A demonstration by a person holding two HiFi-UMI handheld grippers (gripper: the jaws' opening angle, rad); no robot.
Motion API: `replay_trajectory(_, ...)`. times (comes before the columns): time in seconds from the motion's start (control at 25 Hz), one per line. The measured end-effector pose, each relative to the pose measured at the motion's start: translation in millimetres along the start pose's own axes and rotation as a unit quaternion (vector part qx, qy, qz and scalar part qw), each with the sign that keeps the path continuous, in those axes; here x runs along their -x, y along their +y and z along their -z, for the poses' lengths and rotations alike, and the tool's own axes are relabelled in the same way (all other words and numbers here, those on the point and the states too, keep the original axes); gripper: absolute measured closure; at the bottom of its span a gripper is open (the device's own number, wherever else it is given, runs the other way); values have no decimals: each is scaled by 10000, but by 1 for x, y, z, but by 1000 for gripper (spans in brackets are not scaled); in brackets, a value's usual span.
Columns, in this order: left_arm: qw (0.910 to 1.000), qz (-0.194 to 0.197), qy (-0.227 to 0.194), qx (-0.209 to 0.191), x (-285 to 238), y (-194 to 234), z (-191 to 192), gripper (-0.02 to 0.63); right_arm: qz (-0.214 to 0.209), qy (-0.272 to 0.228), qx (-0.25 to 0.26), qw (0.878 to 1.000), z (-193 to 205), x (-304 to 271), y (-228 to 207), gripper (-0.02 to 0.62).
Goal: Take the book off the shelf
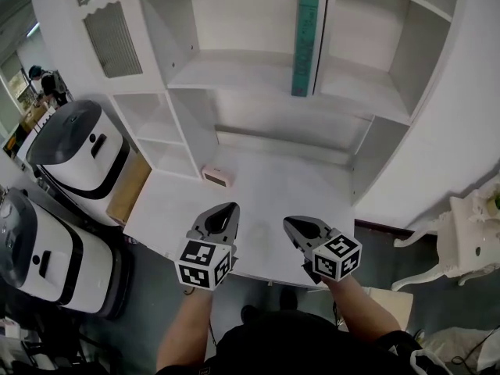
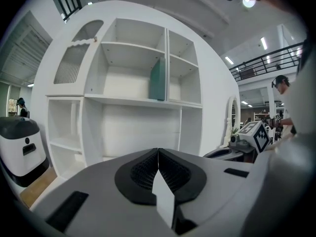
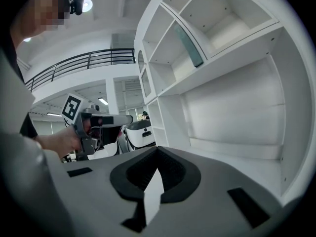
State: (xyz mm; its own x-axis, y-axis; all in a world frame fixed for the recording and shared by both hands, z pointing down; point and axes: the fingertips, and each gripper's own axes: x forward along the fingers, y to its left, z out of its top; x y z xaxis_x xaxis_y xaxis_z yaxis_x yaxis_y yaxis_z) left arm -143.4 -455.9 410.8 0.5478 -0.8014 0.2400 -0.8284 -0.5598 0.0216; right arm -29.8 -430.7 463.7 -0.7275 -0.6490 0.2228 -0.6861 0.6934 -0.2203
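Note:
A teal book (image 1: 305, 41) stands upright on the white shelf (image 1: 234, 73), leaning against the divider; it also shows in the left gripper view as the teal book (image 2: 158, 79) and in the right gripper view as the book (image 3: 188, 46). My left gripper (image 1: 232, 207) is shut and empty, held low over the front of the white desk (image 1: 266, 194). My right gripper (image 1: 287, 220) is shut and empty beside it. Both are well short of the book. In their own views the left gripper (image 2: 158, 149) and right gripper (image 3: 157, 148) show jaws pressed together.
A small pink box (image 1: 216, 176) sits at the desk's back left. Two white and black machines (image 1: 78, 151) stand at the left on the floor. A white ornate chair (image 1: 461, 241) is at the right. A person (image 1: 45, 84) stands far off at the left.

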Motion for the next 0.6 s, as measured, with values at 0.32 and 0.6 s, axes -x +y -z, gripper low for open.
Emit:
replay_trajectory(0.32, 9998, 133, -71, -95, -44, -8, -43, 595, 78, -146, -124, 9998, -25, 0, -35, 583)
replay_trajectory(0.6, 9995, 267, -158, 15, -76, -13, -88, 568, 78, -76, 17, 9999, -43, 2, -47, 583)
